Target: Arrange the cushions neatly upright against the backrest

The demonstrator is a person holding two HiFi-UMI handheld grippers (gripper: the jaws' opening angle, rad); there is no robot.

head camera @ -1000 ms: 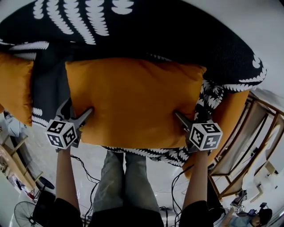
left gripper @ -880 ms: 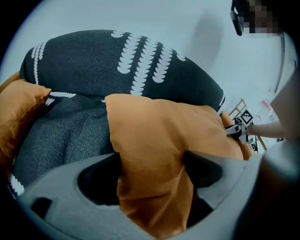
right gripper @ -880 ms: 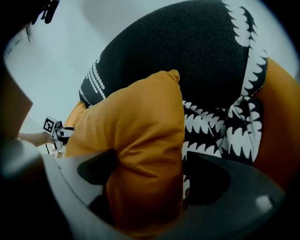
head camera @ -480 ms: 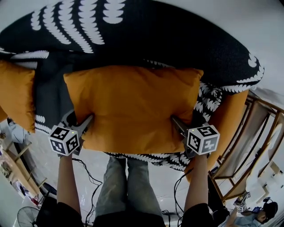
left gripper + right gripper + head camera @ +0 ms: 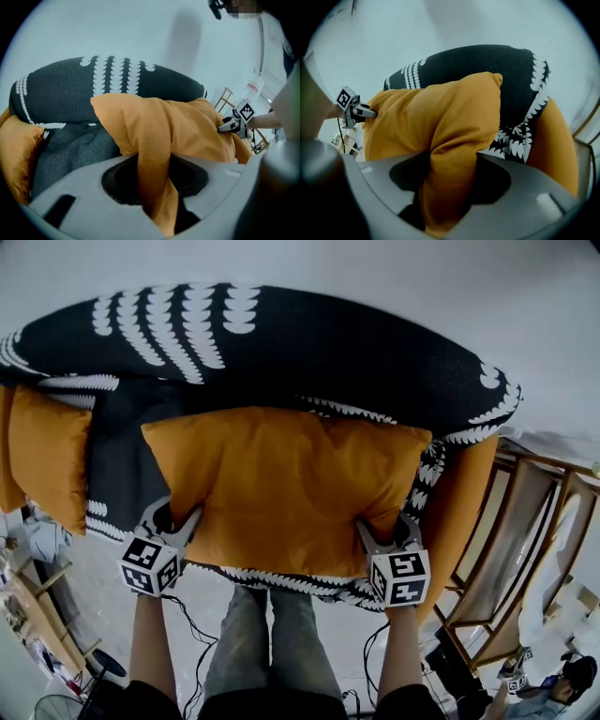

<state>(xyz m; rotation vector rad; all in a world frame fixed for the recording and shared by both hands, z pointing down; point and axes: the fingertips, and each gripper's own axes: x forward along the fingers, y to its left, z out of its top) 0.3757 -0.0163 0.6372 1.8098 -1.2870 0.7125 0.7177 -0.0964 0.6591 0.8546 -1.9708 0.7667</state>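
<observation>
A large orange cushion [image 5: 281,488] lies across the sofa seat in front of the black backrest [image 5: 281,343] with its white leaf print. My left gripper [image 5: 178,521] grips the cushion's near left corner and my right gripper [image 5: 380,535] its near right corner. Both sets of jaws have just been closing, and orange fabric is pinched between them. In the left gripper view the bunched cushion [image 5: 164,131] fills the left gripper [image 5: 152,187]. In the right gripper view a fold of the cushion [image 5: 450,117] is clamped in the right gripper [image 5: 447,187].
A second orange cushion [image 5: 47,460] sits at the sofa's left end and a third [image 5: 459,512] at the right end. A wooden frame [image 5: 525,549] stands to the right of the sofa. The person's legs [image 5: 272,643] are below the seat's front edge.
Both grippers have closed on the cushion's near corners and risen with them. The cushion's front edge has lifted off the seat.
</observation>
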